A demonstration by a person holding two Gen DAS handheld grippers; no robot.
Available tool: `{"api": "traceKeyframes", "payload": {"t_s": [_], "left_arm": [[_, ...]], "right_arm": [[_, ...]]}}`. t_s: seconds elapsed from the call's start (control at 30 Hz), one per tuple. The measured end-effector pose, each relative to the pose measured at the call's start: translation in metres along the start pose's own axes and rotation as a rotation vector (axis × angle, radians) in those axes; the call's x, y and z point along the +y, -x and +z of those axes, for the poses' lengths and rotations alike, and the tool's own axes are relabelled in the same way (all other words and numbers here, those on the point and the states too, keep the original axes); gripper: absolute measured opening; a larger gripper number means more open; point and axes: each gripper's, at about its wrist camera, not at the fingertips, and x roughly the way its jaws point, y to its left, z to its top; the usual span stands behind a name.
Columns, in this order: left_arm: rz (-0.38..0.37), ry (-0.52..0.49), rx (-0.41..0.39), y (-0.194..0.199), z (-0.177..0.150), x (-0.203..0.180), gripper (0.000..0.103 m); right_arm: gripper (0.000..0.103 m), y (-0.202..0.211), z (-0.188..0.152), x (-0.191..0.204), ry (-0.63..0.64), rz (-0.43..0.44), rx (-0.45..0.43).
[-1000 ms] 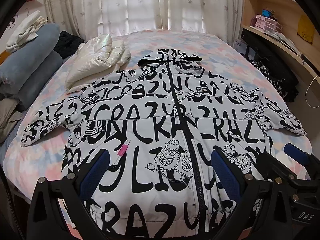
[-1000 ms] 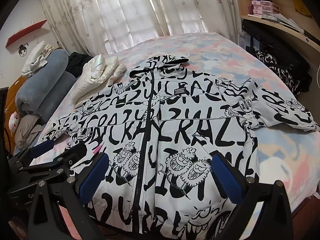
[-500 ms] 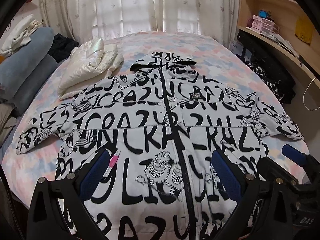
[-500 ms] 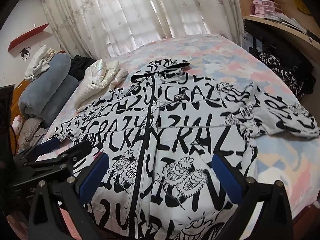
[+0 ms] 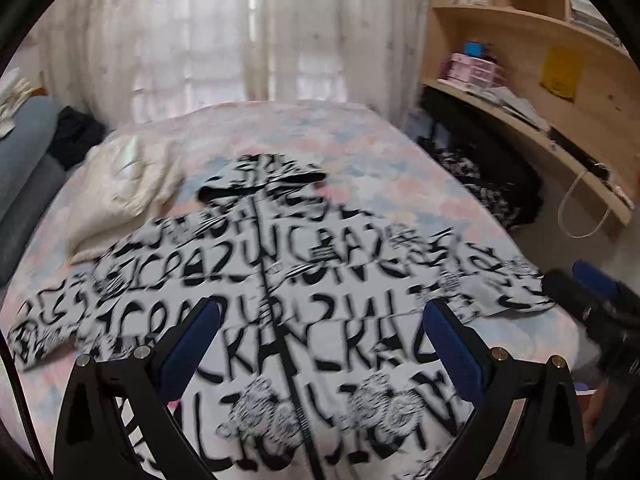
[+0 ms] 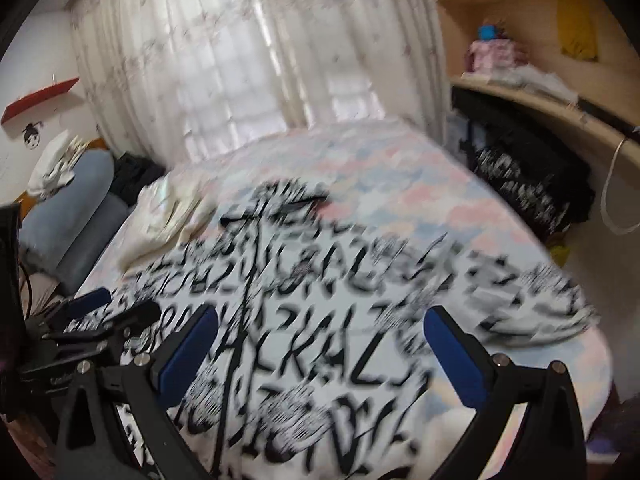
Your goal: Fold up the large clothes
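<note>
A large white jacket (image 5: pixel 320 292) printed with black letters lies spread flat on the bed, front up, zip closed, sleeves out to both sides; it is also in the right wrist view as the jacket (image 6: pixel 328 312). Both views are blurred by motion. My left gripper (image 5: pixel 320 344) hovers open over the jacket's middle, holding nothing. My right gripper (image 6: pixel 320 344) is open over the jacket's right half, also holding nothing. In the left wrist view the right gripper (image 5: pixel 596 292) shows at the right edge, near the jacket's right sleeve end.
The bed (image 5: pixel 360 148) has a pink and blue cover. A folded cream jacket (image 5: pixel 124 184) lies at its far left, with grey pillows (image 5: pixel 28 160) beyond. Wooden shelves (image 5: pixel 532 92) and dark clothes (image 5: pixel 488 184) stand to the right. Curtains (image 5: pixel 240 32) hang behind.
Both grippers have risen and tilted up, so the jacket now sits lower in both views and more of the shelves and curtains show. Both stay open.
</note>
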Motion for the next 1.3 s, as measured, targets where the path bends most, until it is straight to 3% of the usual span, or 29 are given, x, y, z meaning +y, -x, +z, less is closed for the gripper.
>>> {"api": "traceKeyframes", "payload": {"t_s": [0.17,0.33,0.5,0.63,0.8,0.97,1.13,1.3], "left_arm": [[-0.013,-0.013,-0.045,-0.006,0.037,-0.02,0.101],[0.025,-0.033,-0.095,-0.02,0.066,-0.045,0.101],[0.002,-0.035,-0.114,-0.052,0.079,-0.067,0.101],[-0.014,-0.037,-0.062,-0.092,0.075,-0.088,0.101],[-0.021,-0.034,0.004,-0.148,0.057,-0.106,0.101],[-0.01,-0.032,0.082,-0.201,0.028,-0.12,0.101],[-0.011,-0.016,0.163,-0.243,0.005,-0.129,0.101],[-0.041,-0.013,0.199,-0.26,-0.007,-0.134,0.101]], "right_arm": [[0.103,0.025,0.033,-0.034,0.011,-0.06,-0.107],[0.103,0.031,0.055,-0.067,0.035,-0.158,-0.091],[0.103,0.03,0.064,-0.108,-0.005,-0.255,-0.087],[0.103,0.018,0.058,-0.154,-0.079,-0.323,-0.066],[0.102,-0.016,0.031,-0.229,-0.269,-0.339,0.065],[0.08,-0.046,-0.016,-0.284,-0.468,-0.327,0.182],[0.078,-0.072,-0.065,-0.331,-0.682,-0.304,0.271],[0.077,-0.097,-0.095,-0.356,-0.819,-0.258,0.283]]}}
